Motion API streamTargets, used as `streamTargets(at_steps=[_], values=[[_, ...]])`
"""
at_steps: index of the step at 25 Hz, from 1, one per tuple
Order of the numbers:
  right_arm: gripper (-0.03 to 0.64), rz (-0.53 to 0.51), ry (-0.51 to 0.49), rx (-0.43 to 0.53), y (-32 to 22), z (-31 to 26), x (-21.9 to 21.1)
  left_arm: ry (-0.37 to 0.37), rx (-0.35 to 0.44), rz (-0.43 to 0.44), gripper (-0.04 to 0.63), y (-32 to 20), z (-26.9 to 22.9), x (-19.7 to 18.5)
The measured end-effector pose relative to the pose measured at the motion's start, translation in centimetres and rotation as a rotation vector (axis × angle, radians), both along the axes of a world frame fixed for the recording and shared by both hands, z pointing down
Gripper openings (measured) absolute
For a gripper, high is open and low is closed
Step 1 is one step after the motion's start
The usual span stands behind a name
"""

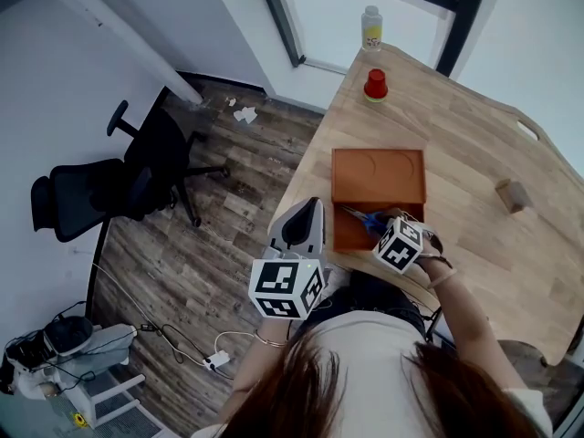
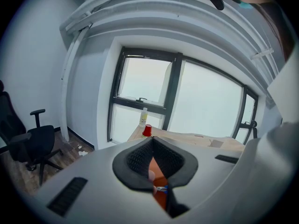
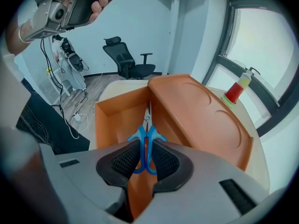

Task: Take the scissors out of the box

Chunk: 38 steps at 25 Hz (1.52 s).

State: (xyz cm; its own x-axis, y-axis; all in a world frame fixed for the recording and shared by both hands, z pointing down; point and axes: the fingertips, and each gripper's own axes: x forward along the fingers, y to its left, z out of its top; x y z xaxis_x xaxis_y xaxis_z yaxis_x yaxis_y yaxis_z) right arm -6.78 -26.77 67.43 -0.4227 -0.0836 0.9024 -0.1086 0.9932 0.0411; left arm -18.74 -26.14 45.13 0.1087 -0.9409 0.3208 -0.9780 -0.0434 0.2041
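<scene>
1. The right gripper [image 3: 145, 146] is down in the open orange box [image 3: 111, 116], its pads clamped on the blue handle loops of the scissors [image 3: 147, 121]. That reads as a firm grasp.
2. The key relation: the scissors' long axis runs straight on from the jaws. The handles sit between the pads and the blades point away from the gripper, along the inner wall where the tray meets the raised lid [image 3: 198, 113].
3. I judge the way out is up and back towards the person, because the blade tips lie close beside that wall.
4. The right hand is clearly the nearer one. The left gripper [image 2: 152, 144] hangs off the near edge of the wooden table [image 1: 474, 153], well apart from the scissors, pinched closed on nothing.
5. Hard to make out: the near ends of the handle loops vanish behind the pads. I cannot tell whether the blade tips rest on the box floor.
6. In the head view the marker cube covers the right jaws. The left gripper view shows the box only as a sliver between its pads.
</scene>
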Motion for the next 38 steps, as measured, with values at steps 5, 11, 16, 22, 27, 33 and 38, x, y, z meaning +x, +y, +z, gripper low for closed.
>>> streamTargets(at_steps=[5, 11, 16, 22, 27, 33, 38], values=[[0.11, 0.021, -0.015, 0.021, 0.5, -0.9, 0.5, -0.003, 0.008, 0.01, 0.018, 0.7, -0.3, 0.4], [0.11, 0.053, -0.042, 0.044, 1.1, -2.0, 1.0, -0.013, 0.023, 0.026, 0.018, 1.3, -0.8, 0.7], [0.11, 0.107, -0.084, 0.068, 1.4, -3.4, 1.3, -0.024, 0.034, 0.044, 0.018, 1.8, -1.2, 1.0], [0.11, 0.179, -0.135, 0.099, 1.9, -5.3, 1.7, -0.023, 0.044, 0.066, 0.018, 2.6, -1.6, 1.4], [0.11, 0.251, -0.194, 0.128, 2.2, -7.1, 2.3, -0.024, 0.053, 0.085, 0.018, 3.2, -1.9, 2.0], [0.11, 0.35, -0.291, 0.171, 2.3, -10.1, 2.6, -0.02, 0.071, 0.105, 0.018, 4.2, -2.3, 2.7], [0.11, 0.394, -0.346, 0.198, 2.9, -11.9, 2.6, -0.024, 0.086, 0.119, 0.018, 5.2, -2.8, 3.0]])
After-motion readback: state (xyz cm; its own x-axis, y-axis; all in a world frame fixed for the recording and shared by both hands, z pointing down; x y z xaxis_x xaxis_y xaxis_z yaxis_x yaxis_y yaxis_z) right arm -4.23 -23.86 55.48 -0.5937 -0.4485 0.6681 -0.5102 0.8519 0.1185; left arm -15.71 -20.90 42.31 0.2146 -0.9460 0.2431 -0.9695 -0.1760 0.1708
